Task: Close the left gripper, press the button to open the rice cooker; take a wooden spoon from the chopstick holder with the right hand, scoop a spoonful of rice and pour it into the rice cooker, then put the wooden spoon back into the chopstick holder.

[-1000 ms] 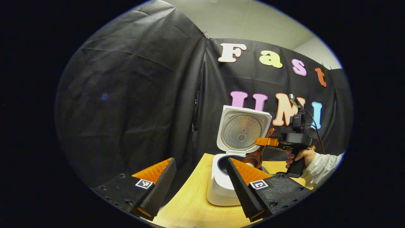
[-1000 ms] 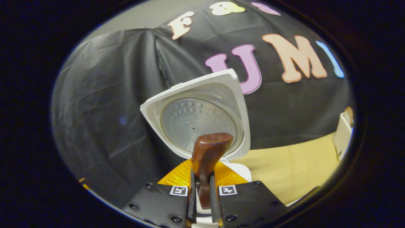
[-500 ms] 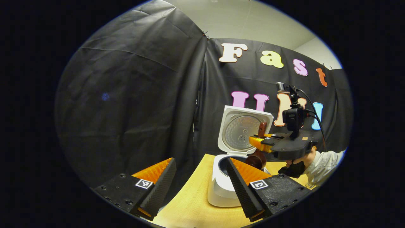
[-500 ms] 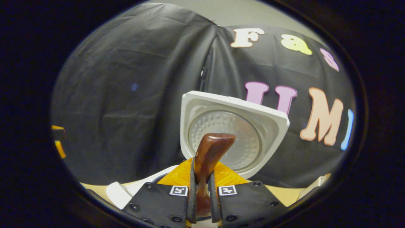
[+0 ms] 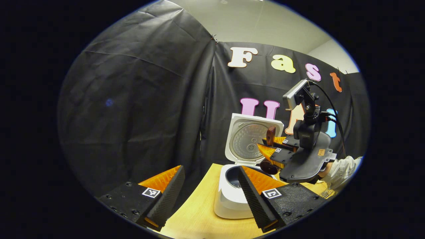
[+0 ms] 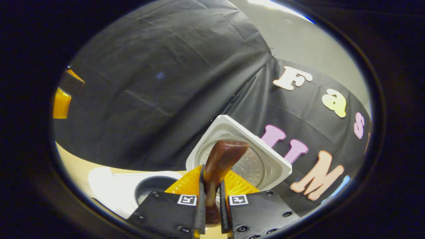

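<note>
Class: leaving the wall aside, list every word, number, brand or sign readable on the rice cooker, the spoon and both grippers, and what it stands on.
No text can be read.
On the white rice cooker: no print shows.
On the brown wooden spoon: none.
On the left gripper and the right gripper: square black-and-white markers, patterns without letters.
On the right gripper's body: a small sticker, too small to read.
</note>
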A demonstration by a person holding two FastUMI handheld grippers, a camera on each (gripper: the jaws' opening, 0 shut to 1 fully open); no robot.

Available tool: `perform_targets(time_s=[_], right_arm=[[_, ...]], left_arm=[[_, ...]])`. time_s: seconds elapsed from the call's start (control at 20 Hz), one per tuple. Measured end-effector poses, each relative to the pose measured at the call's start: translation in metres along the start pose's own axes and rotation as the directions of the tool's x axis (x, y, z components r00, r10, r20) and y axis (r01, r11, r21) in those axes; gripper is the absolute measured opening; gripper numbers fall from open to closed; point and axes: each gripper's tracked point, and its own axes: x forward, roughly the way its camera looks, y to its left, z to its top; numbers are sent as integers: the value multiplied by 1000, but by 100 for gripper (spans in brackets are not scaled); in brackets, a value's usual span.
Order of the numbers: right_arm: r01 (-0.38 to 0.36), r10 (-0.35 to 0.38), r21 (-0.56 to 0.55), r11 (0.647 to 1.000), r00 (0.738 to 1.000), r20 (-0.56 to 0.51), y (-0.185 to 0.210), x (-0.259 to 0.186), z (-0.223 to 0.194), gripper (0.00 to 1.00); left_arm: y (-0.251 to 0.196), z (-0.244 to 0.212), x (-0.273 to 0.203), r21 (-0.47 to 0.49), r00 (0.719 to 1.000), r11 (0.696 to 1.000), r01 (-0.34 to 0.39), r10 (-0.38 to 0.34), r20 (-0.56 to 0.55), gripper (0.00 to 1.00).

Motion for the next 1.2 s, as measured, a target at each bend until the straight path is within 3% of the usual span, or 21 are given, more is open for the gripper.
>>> perform_targets(time_s=[0.2, 0.4, 0.65, 0.85, 1.2], right_arm=[[3, 6, 200, 980, 999, -43, -24, -14, -6, 21], [74, -44, 356, 931, 995, -92, -74, -36, -24, 20], [188, -133, 410, 893, 978, -160, -136, -80, -62, 20], [275, -186, 428, 861, 953, -238, -176, -119, -101, 20], [403, -264, 490, 773, 907, -329, -236, -194, -159, 20]], left_arm=[[-13, 9, 0, 8, 999, 1000, 22, -22, 24, 93], [-35, 17, 5, 25, 997, 998, 58, -59, 42, 92], [-73, 23, 16, 36, 990, 991, 126, -128, 54, 97], [-108, 28, 23, 45, 980, 982, 183, -186, 66, 95], [-161, 32, 28, 65, 965, 967, 247, -252, 72, 95]])
